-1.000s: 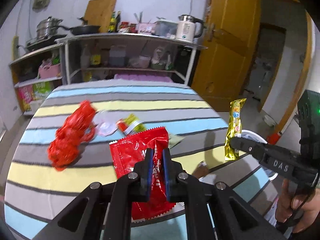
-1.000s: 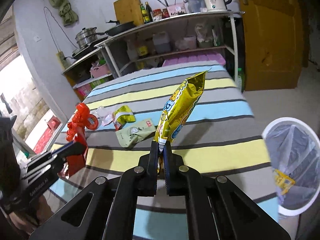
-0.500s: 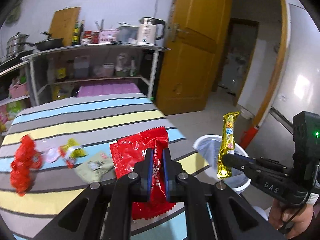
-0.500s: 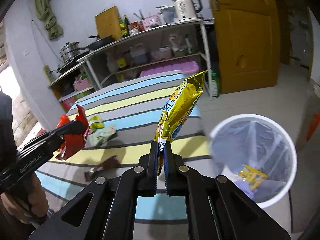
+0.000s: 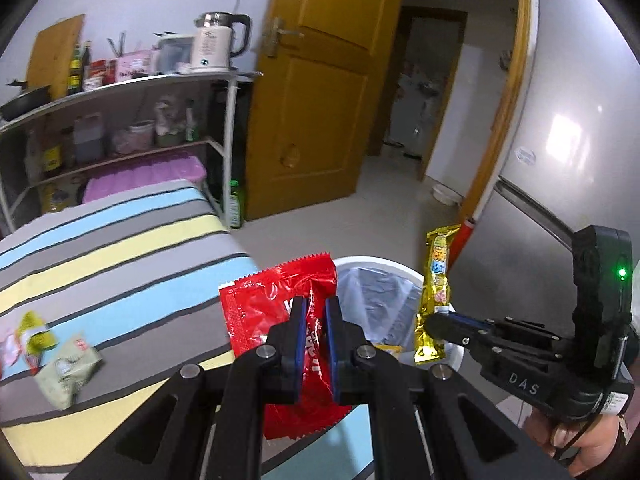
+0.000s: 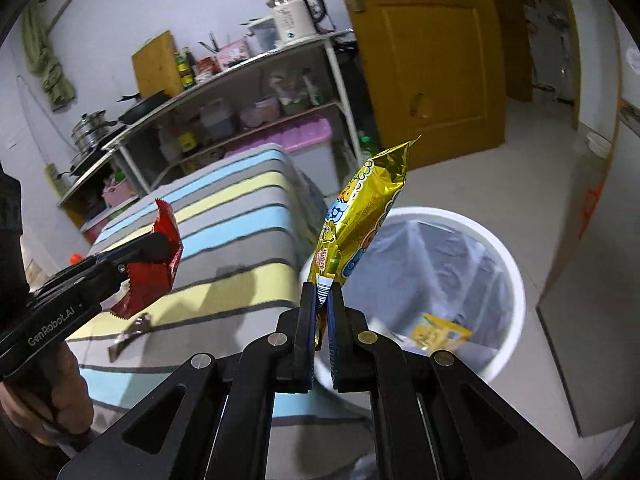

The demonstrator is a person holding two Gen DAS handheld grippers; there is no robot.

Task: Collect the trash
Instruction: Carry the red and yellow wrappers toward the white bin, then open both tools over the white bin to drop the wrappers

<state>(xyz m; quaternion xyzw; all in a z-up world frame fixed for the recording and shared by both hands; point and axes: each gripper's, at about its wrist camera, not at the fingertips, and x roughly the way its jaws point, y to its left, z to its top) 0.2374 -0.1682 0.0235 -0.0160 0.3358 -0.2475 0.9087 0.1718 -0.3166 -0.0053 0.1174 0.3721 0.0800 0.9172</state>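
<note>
From your left wrist camera, your left gripper point(image 5: 315, 336) is clamped on a red snack wrapper point(image 5: 280, 312), held upright past the table's right edge so it can drop into the white trash bin point(image 5: 400, 276) just beyond; your right gripper point(image 5: 434, 326) pinches a yellow snack packet point(image 5: 436, 292) by its lower end over the bin's far rim. More litter, a pale green packet point(image 5: 66, 372) among it, lies near the left edge of the striped tablecloth point(image 5: 120, 248). From your right wrist camera, the fingers point(image 6: 306, 320) are closed on the yellow packet's bottom seam, the packet standing tall over the lined bin, where another yellow wrapper point(image 6: 440, 334) already lies. A shelf rack point(image 6: 240, 92) with a kettle point(image 6: 294, 12) and an orange door point(image 6: 424, 60) stand behind.
</note>
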